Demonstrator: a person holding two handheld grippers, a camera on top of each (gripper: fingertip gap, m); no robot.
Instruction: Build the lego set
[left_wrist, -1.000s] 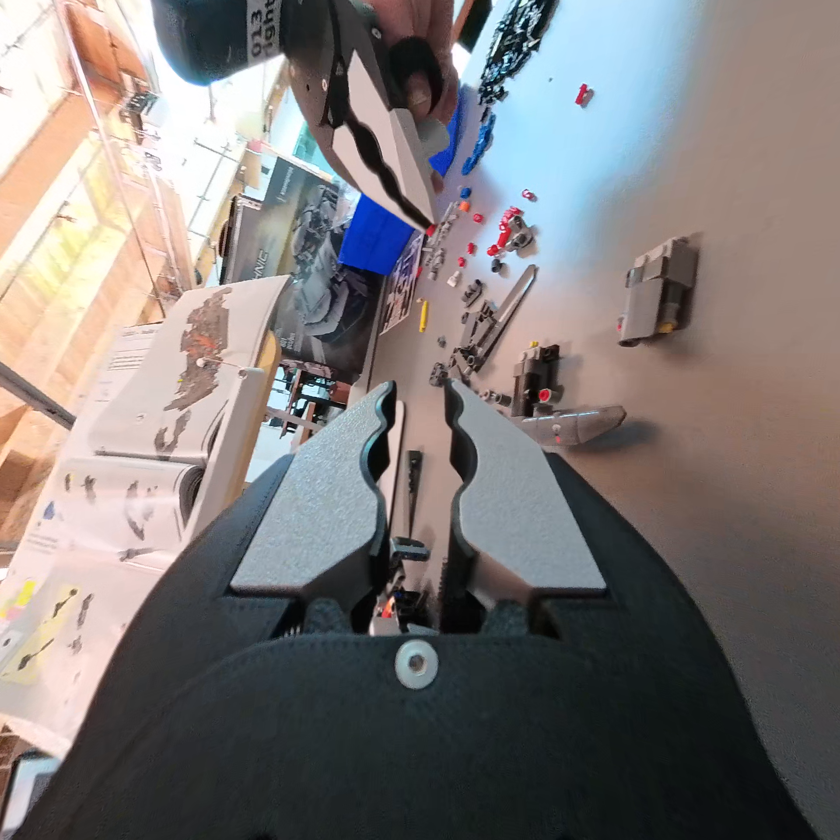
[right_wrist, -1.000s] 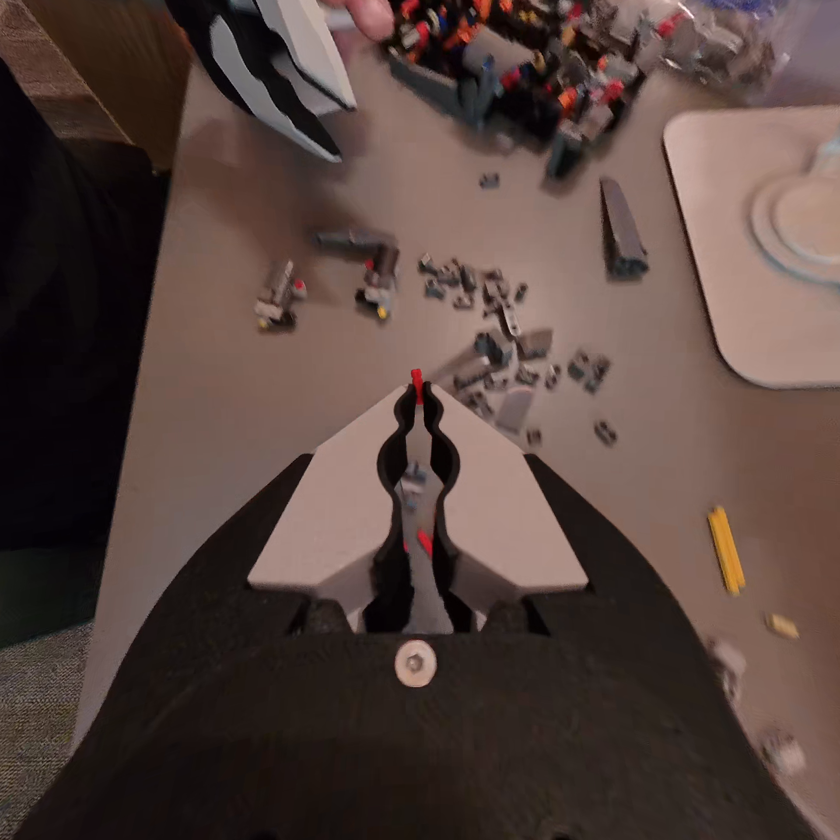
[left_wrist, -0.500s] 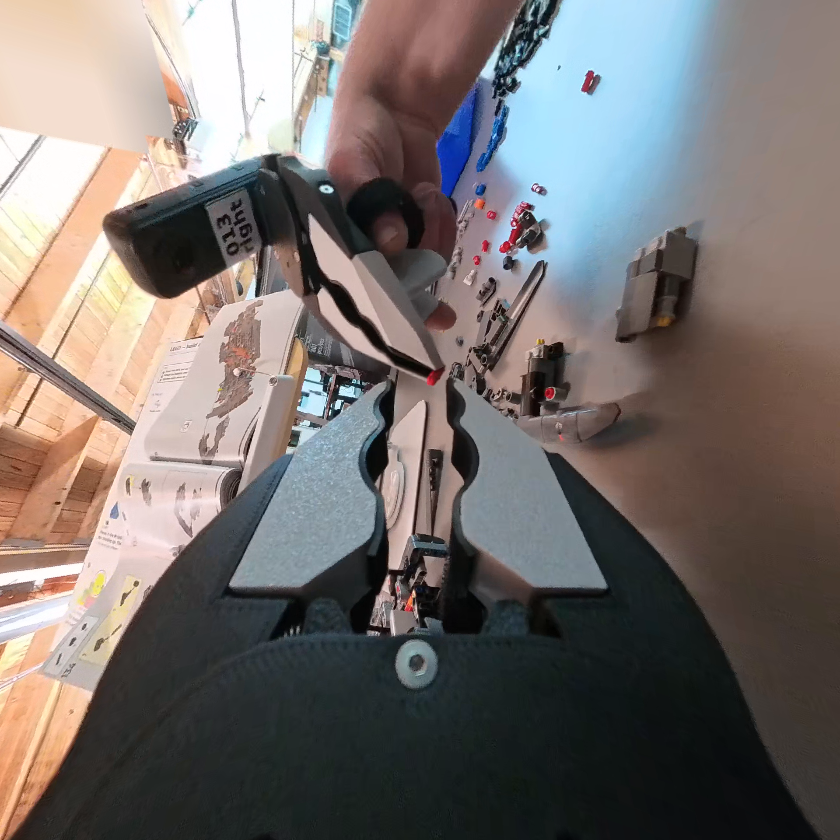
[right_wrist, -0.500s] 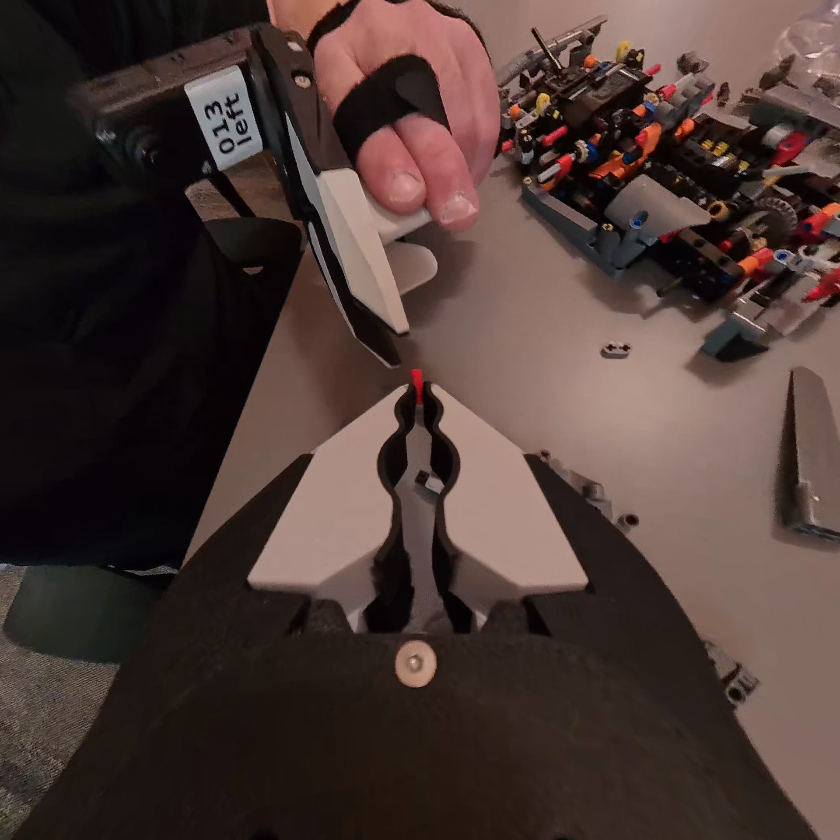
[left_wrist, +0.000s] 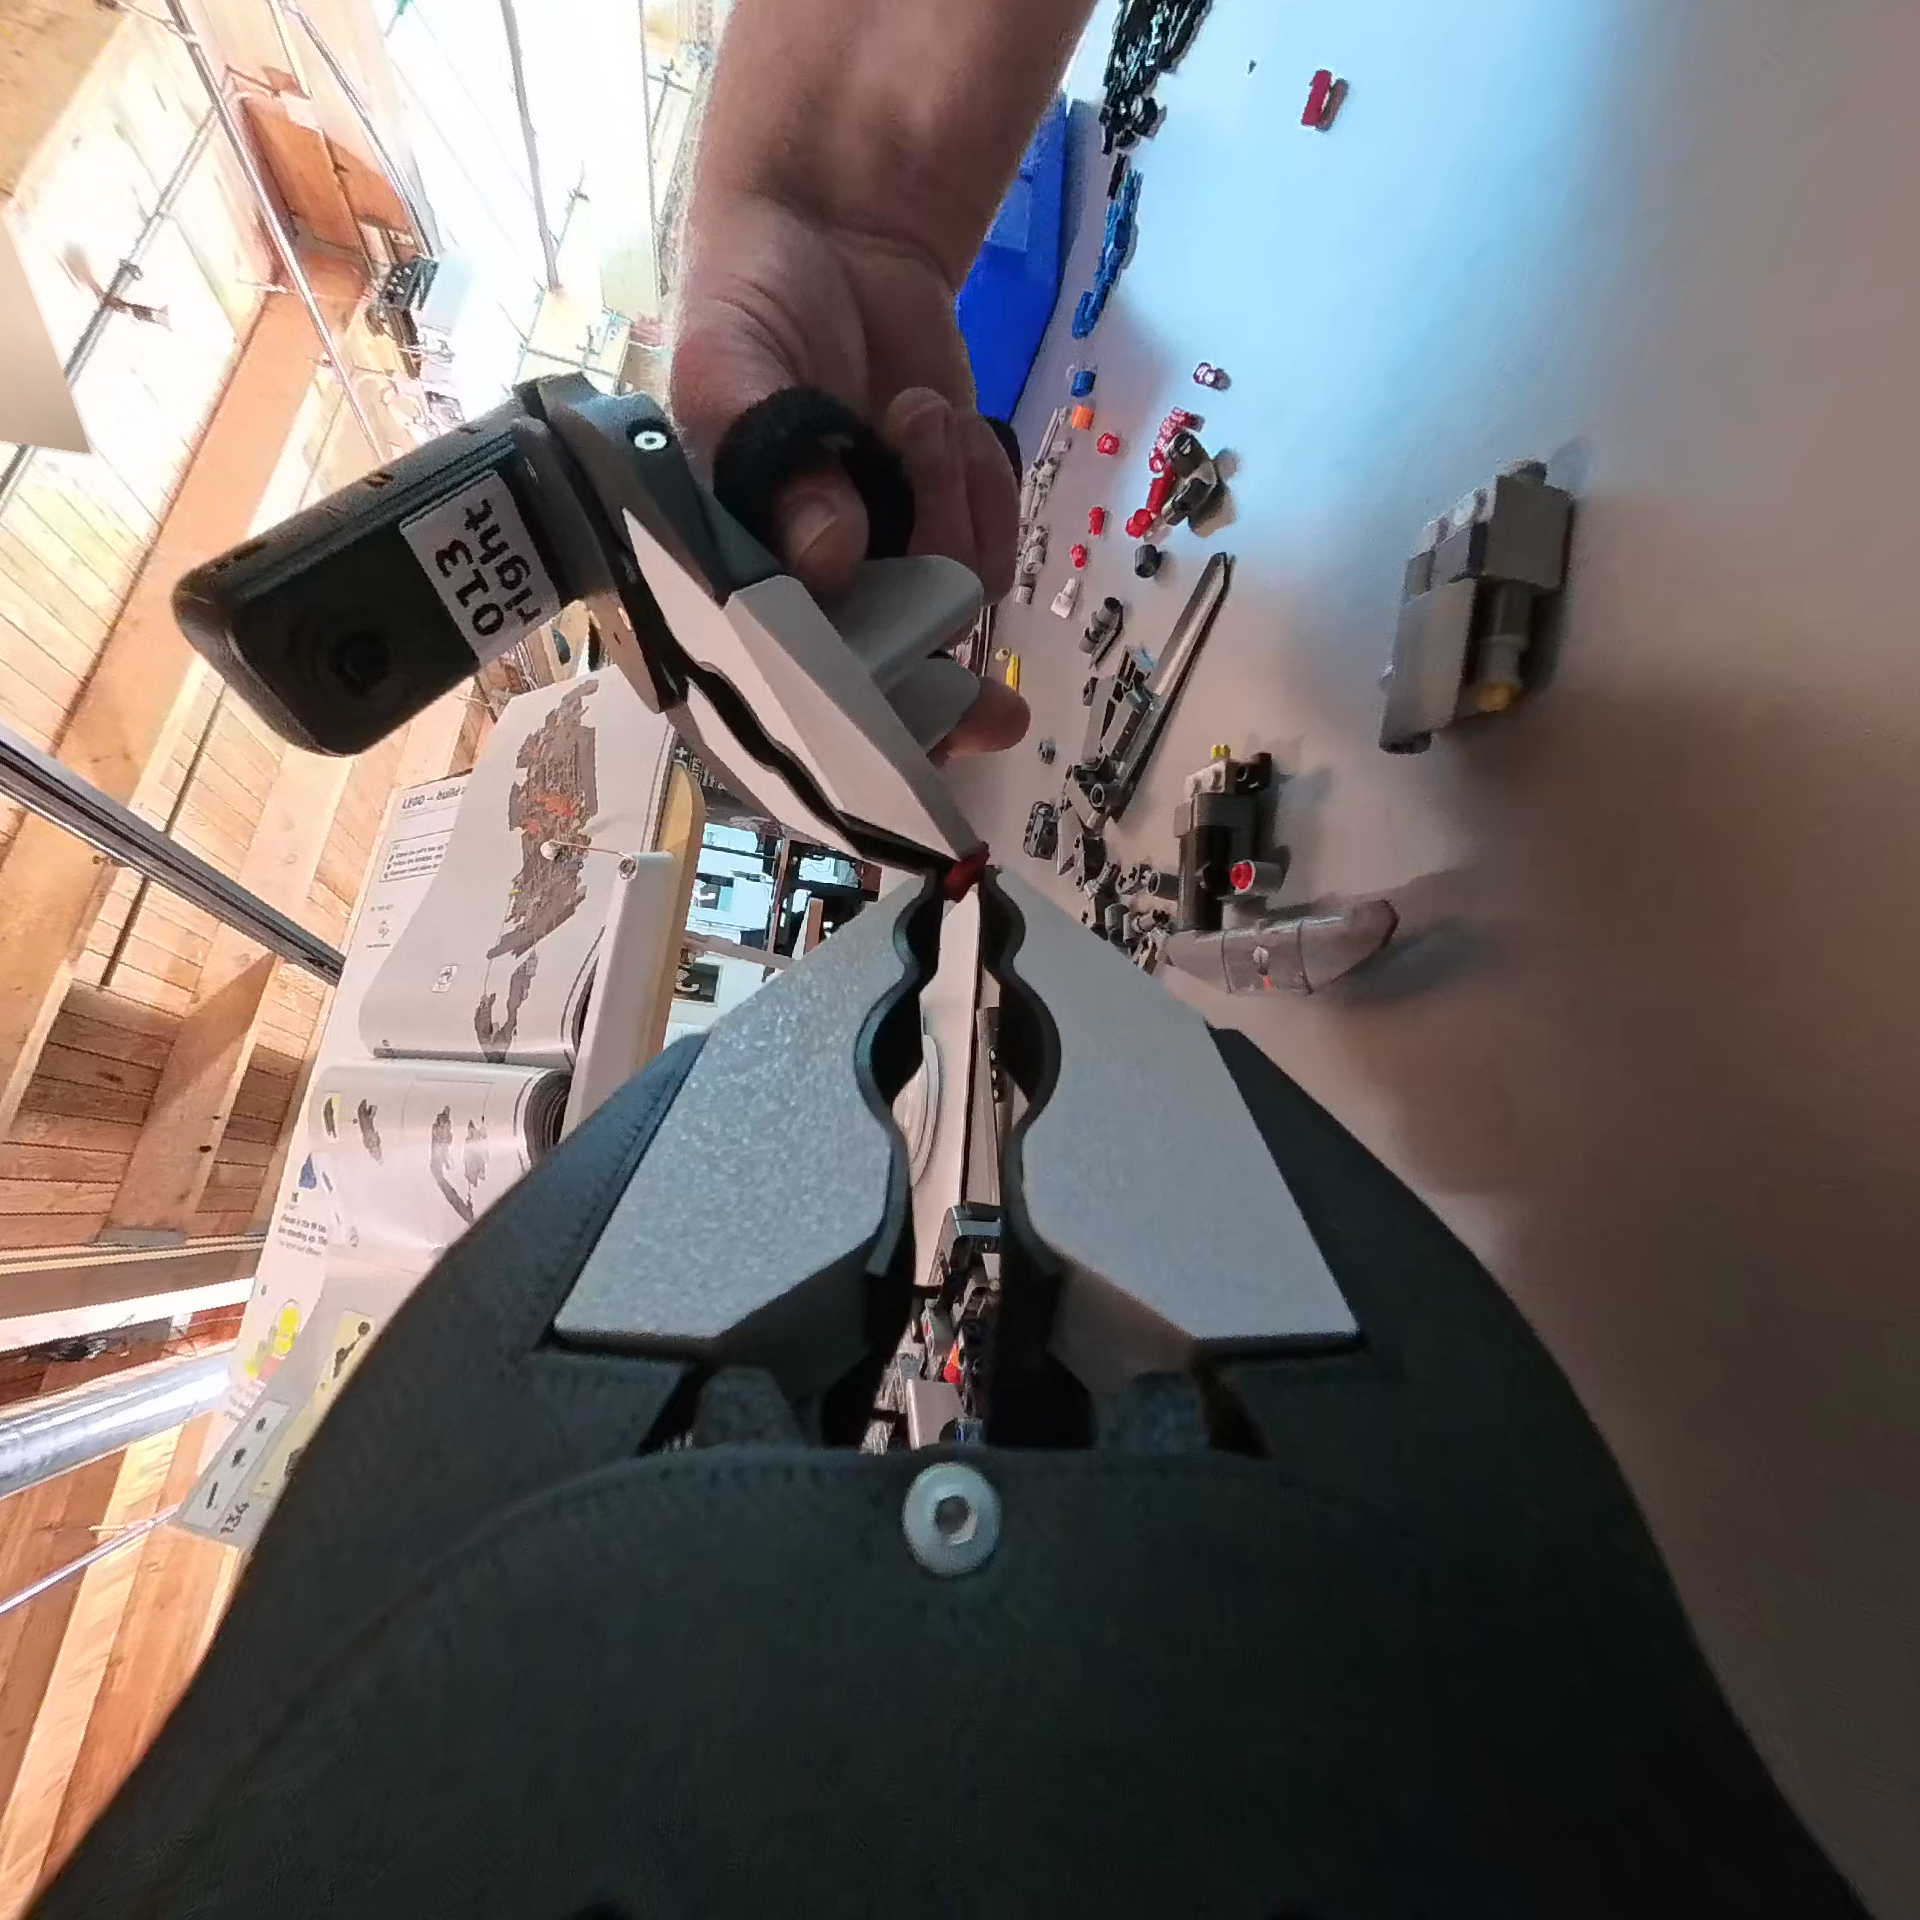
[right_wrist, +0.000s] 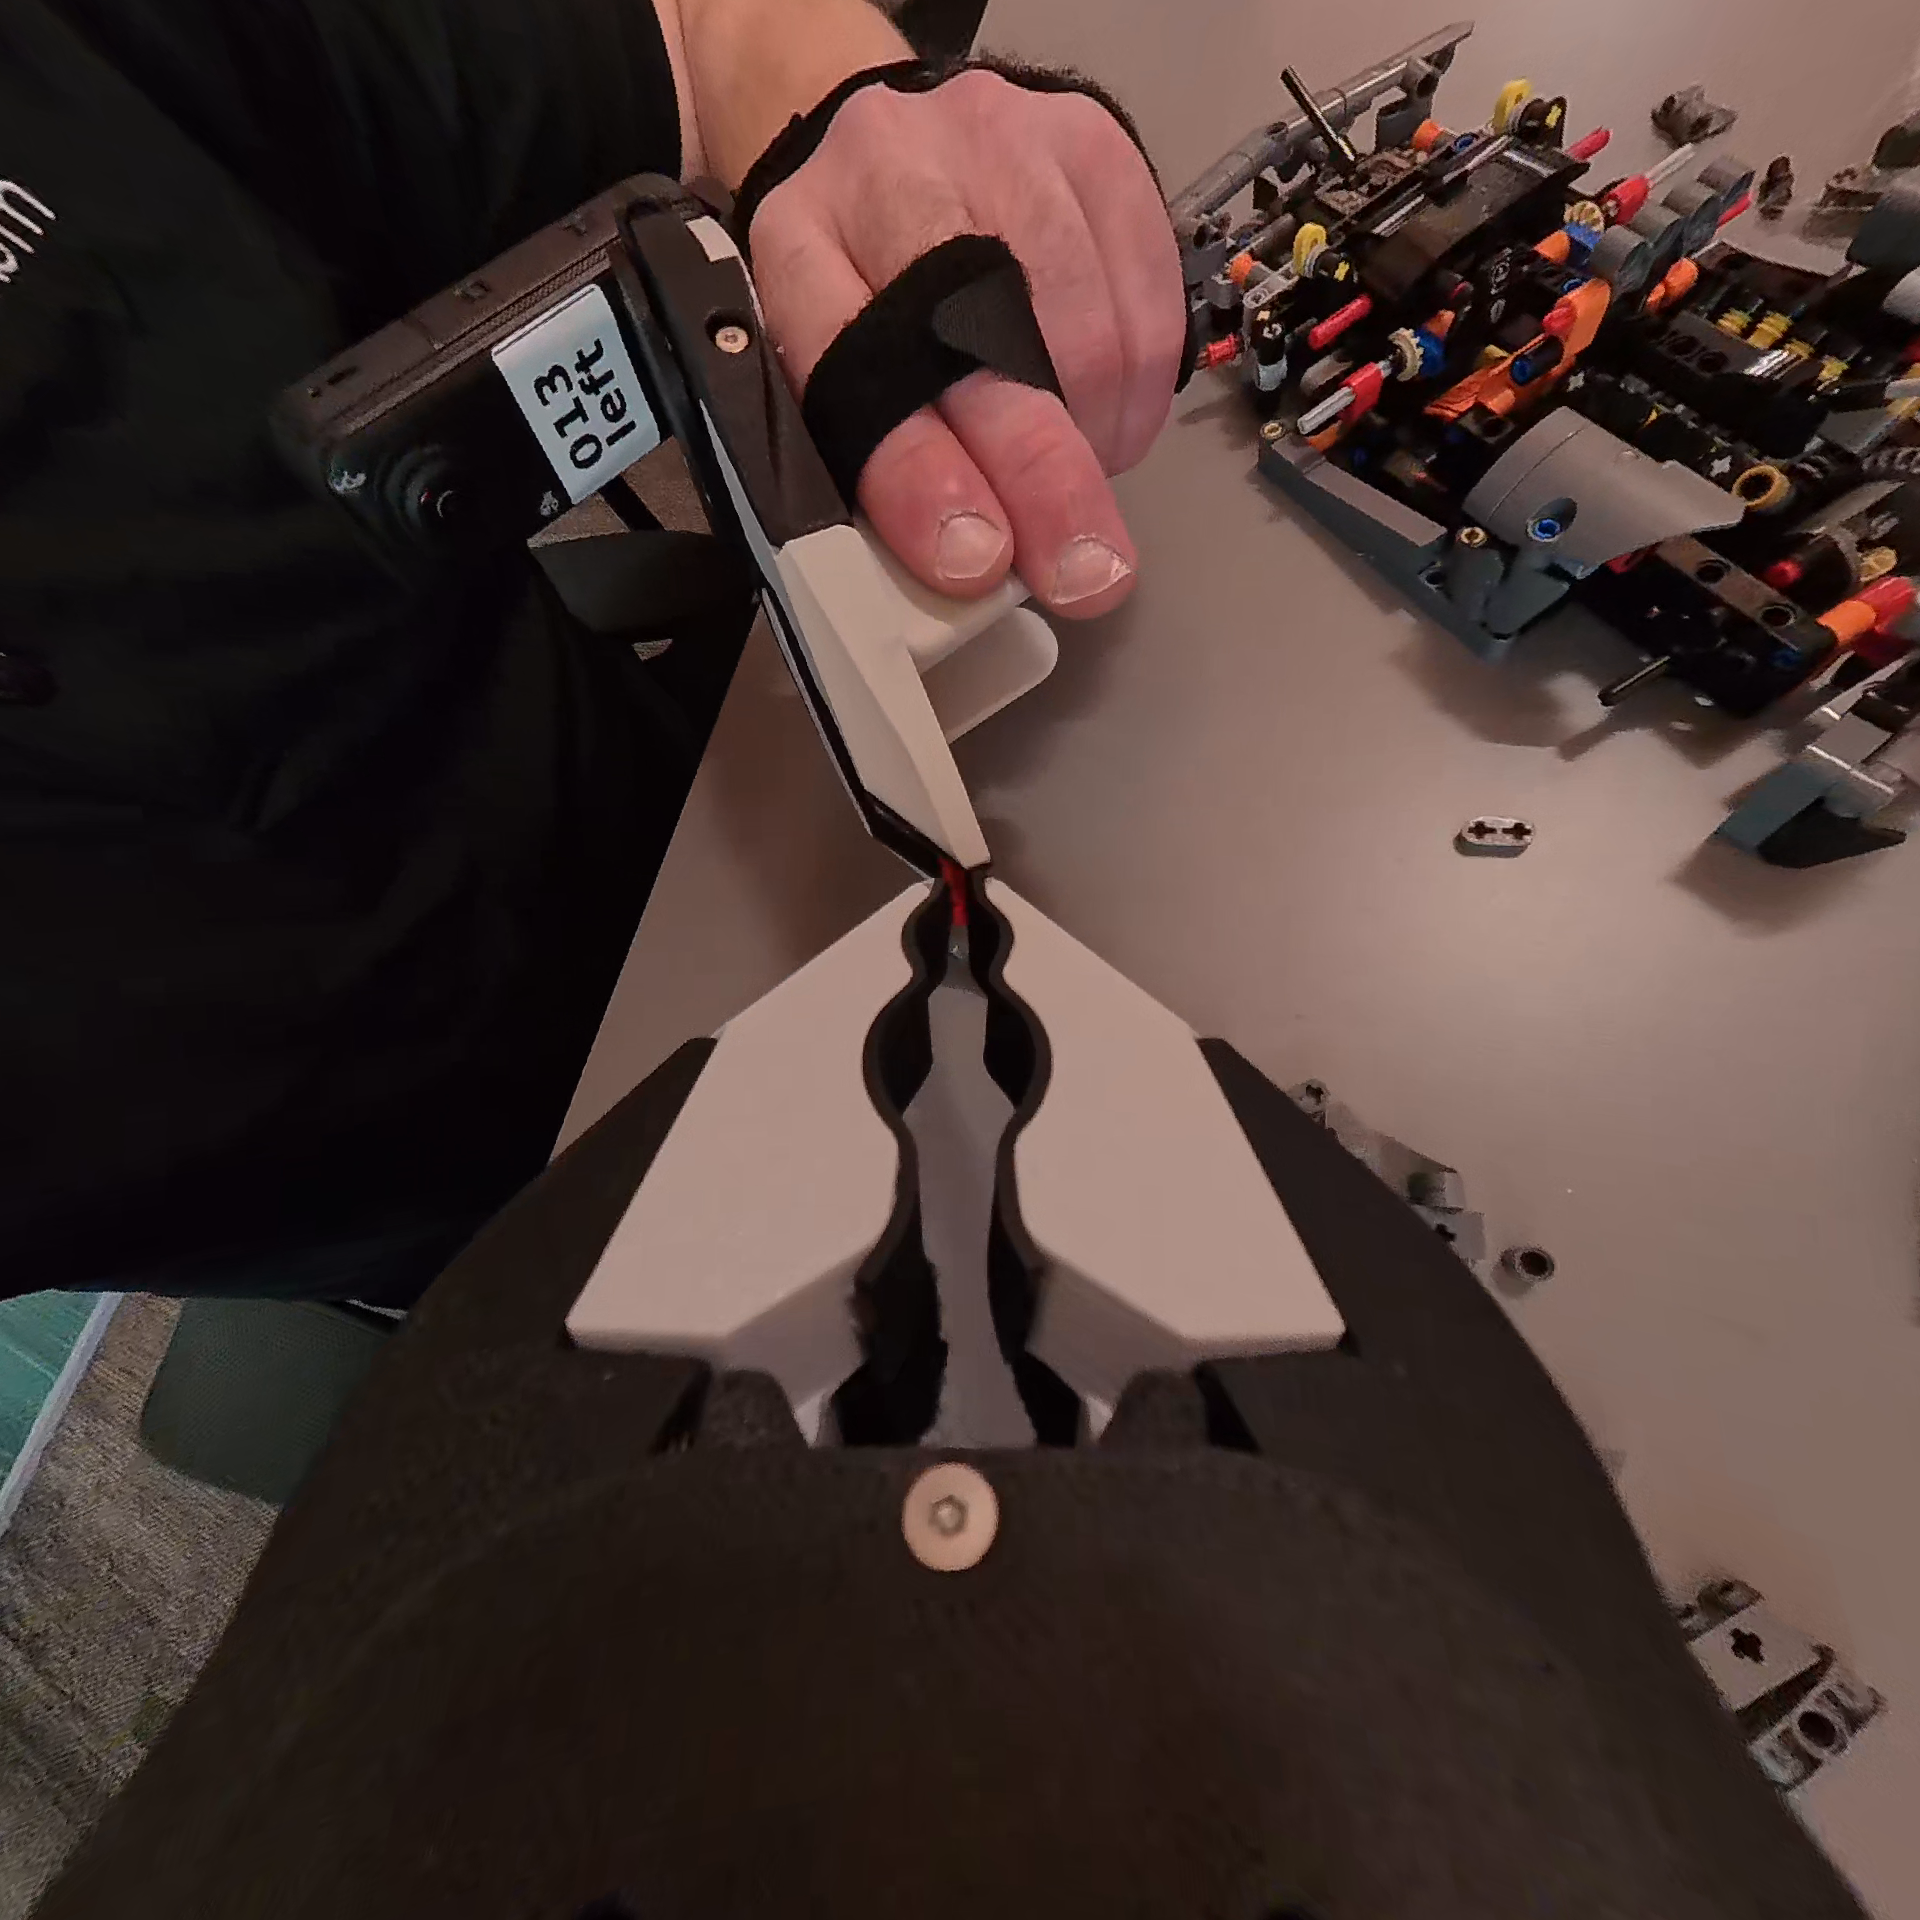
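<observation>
Left gripper: your left gripper (left_wrist: 961, 883) has its fingers drawn nearly together, tips clamped on one end of a small red pin (right_wrist: 954, 904).
Right gripper: your right gripper (right_wrist: 956, 891) is pinched tight on the other end of the same pin, so both grippers grip it at once, tip to tip.
Pin: it is off the surface (right_wrist: 1351, 1039), in the air just inside the edge by your body. Only a short red stretch shows between the two pairs of tips.
Hands: each hand (right_wrist: 966, 343) is strapped to its gripper by a black band.
Things, far side: a part-built brick model (right_wrist: 1558, 364) in black, grey, orange and red sits toward the far right corner, well apart from the grippers. A flat grey link (right_wrist: 1494, 833) lies alone between it and the tips.
Things, loose parts: in the left wrist view, small red, black and grey pieces are scattered over the surface. A grey block (left_wrist: 1475, 613) and a pointed grey shell (left_wrist: 1278, 951) are the largest.
Booklet: an open instruction booklet (left_wrist: 468, 935) stands at the surface's edge, its pages showing diagrams.
Writing: each gripper's camera body carries a white sticker (right_wrist: 577, 405) with dark print. The booklet has small print and a page number. A dark box behind it bears a picture and lettering.
</observation>
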